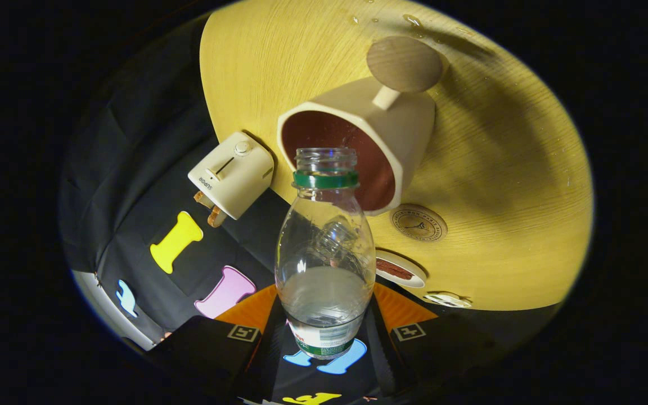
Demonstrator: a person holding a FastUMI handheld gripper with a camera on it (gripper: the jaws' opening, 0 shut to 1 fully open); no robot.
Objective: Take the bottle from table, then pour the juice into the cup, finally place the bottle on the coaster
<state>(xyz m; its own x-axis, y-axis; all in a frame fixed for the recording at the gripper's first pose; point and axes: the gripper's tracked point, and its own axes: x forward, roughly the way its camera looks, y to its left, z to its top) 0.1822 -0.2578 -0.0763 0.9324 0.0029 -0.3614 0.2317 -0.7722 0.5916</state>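
Gripper [324,337] fingers clamped on either side of clear bottle [324,253], uncapped, some liquid low inside. Bottle mouth just short of cream cup [358,146] rim, cup's dark interior facing it. Round coaster [418,223] close beside cup on wooden table [515,169]. Toaster [232,174] at table edge; bare wood beyond cup.

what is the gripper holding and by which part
The gripper holds the clear bottle by its lower body, near the label, one finger on each side.
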